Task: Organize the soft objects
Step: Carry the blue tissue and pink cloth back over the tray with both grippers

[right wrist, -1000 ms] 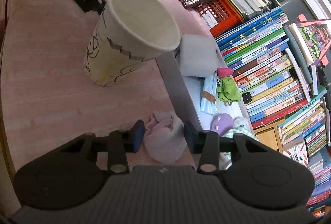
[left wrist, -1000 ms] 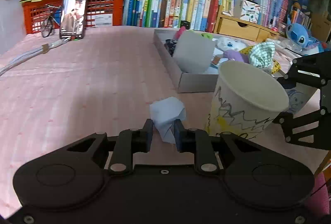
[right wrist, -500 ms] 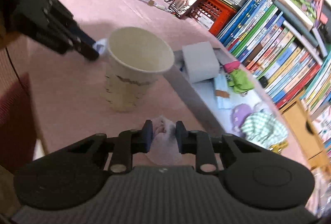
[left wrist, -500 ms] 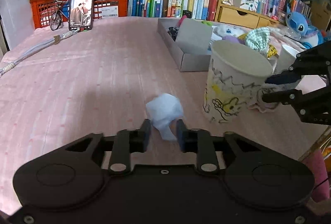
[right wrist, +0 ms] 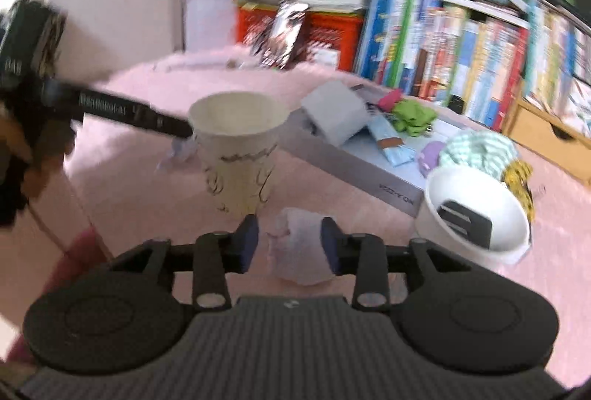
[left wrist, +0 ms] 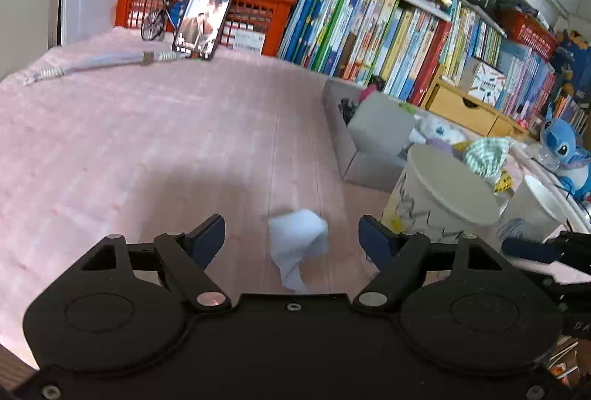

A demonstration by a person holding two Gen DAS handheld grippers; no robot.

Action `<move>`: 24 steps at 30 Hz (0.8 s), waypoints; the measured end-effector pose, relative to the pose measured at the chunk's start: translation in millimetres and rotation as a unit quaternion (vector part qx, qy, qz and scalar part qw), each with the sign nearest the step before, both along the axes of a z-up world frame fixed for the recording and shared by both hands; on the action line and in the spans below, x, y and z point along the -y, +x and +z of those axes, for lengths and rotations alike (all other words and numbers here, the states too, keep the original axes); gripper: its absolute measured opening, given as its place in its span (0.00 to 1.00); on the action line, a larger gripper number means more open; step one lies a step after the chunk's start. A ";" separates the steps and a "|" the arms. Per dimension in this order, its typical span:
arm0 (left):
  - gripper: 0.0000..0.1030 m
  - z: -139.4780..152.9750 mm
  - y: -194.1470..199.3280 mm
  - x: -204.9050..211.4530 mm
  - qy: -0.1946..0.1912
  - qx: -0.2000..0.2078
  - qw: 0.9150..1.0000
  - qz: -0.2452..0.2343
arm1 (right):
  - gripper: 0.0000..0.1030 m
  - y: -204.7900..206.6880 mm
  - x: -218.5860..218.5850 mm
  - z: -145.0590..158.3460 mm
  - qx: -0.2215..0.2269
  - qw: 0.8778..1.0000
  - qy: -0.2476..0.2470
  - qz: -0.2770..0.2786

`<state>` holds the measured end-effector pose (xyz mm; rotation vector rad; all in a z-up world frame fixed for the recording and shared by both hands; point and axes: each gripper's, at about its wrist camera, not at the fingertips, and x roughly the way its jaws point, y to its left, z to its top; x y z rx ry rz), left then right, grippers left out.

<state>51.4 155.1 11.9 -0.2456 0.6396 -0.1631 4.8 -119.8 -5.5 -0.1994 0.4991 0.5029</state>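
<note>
- The left hand-held gripper [left wrist: 291, 237] has just been opening and now stands spread wide; a pale blue soft wad [left wrist: 298, 244] sits between its fingers, touched by neither pad, lying on the pink cloth of the bench [left wrist: 147, 148].
- The right hand-held gripper [right wrist: 289, 244] has also just been opening; a pinkish soft wad [right wrist: 295, 252] lies between its fingers. The view is blurred, and a narrow gap seems to show on both sides, so I judge it released rather than pinched.
- Both wads look crumpled, light and limp. They should squash under the pads, not slip, and nothing about them seems fragile. A pinch across the thick middle of each looks the safest hold; the thin tail hanging from the blue one would likely pull loose.
- Just beyond the grippers a tall paper cup with doodles [right wrist: 236, 152] stands upright and looks empty. A white bowl-shaped cup [right wrist: 476, 211] sits to its right with something dark inside.
- Behind them a shallow grey box [right wrist: 369, 174] holds small cloth pieces and a grey block.
- Further back, a phone [left wrist: 205, 17] leans on a red crate [left wrist: 258, 15], beside a long row of books [left wrist: 388, 41] and a blue plush toy [left wrist: 565, 148].
</note>
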 end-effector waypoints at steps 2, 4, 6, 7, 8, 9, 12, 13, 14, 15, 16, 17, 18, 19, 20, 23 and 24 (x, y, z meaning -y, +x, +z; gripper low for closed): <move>0.70 -4.4 1.4 5.4 0.005 -0.001 1.000 0.000 | 0.64 0.3 3.4 -1.9 0.001 1.000 0.020 -0.014; 0.67 -8.1 3.8 10.7 0.015 -0.003 1.000 0.000 | 0.65 3.3 2.9 -6.0 -0.001 1.000 0.023 -0.021; 0.58 -10.3 4.0 15.5 0.026 -0.001 1.000 -0.001 | 0.66 5.0 1.1 -9.9 0.003 0.999 0.017 -0.029; 0.53 -11.1 4.1 18.1 0.033 0.000 0.999 -0.004 | 0.68 5.9 -0.2 -11.4 0.005 0.999 0.012 -0.030; 0.49 -11.6 4.2 20.4 0.039 0.001 0.999 -0.005 | 0.70 6.2 -1.1 -12.6 0.008 0.999 0.007 -0.031; 0.46 -12.2 4.8 22.4 0.046 0.002 0.999 -0.007 | 0.70 6.5 -1.8 -13.6 0.010 0.999 0.003 -0.032; 0.42 -14.0 5.7 27.8 0.061 0.002 0.998 -0.009 | 0.74 9.0 -2.3 -17.1 0.006 0.999 -0.004 -0.033; 0.41 -14.8 5.9 29.9 0.068 0.003 0.998 -0.009 | 0.74 9.6 -2.5 -18.6 0.004 0.999 -0.006 -0.032; 0.38 -15.1 6.0 31.6 0.074 0.004 0.997 -0.009 | 0.75 10.1 -2.7 -19.9 0.002 0.999 -0.009 -0.031; 0.37 -15.5 6.2 32.6 0.080 0.005 0.997 -0.009 | 0.75 10.2 -3.0 -21.1 0.002 0.999 -0.011 -0.031; 0.34 -16.0 6.3 34.6 0.087 0.006 0.996 -0.008 | 0.76 10.5 -3.5 -22.5 0.001 0.999 -0.016 -0.029; 0.33 -16.2 6.5 35.3 0.092 0.006 0.996 -0.008 | 0.76 10.6 -4.1 -23.7 0.000 0.999 -0.018 -0.028; 0.33 -16.3 7.3 35.1 0.095 0.006 0.995 -0.009 | 0.76 10.4 -4.6 -25.0 -0.001 0.999 -0.020 -0.028; 0.33 -16.4 7.4 35.7 0.098 0.006 0.995 -0.009 | 0.76 10.8 -4.9 -26.4 -0.003 0.999 -0.021 -0.028; 0.33 -16.5 7.2 36.7 0.102 0.006 0.995 -0.009 | 0.76 11.4 -5.2 -27.9 -0.005 0.999 -0.022 -0.029; 0.33 -17.0 7.0 40.5 0.116 0.008 0.993 -0.007 | 0.76 12.5 -6.7 -31.5 -0.006 0.999 -0.026 -0.029; 0.32 -17.2 6.9 40.7 0.118 0.008 0.993 -0.007 | 0.76 11.9 -7.5 -32.1 -0.003 0.999 -0.026 -0.028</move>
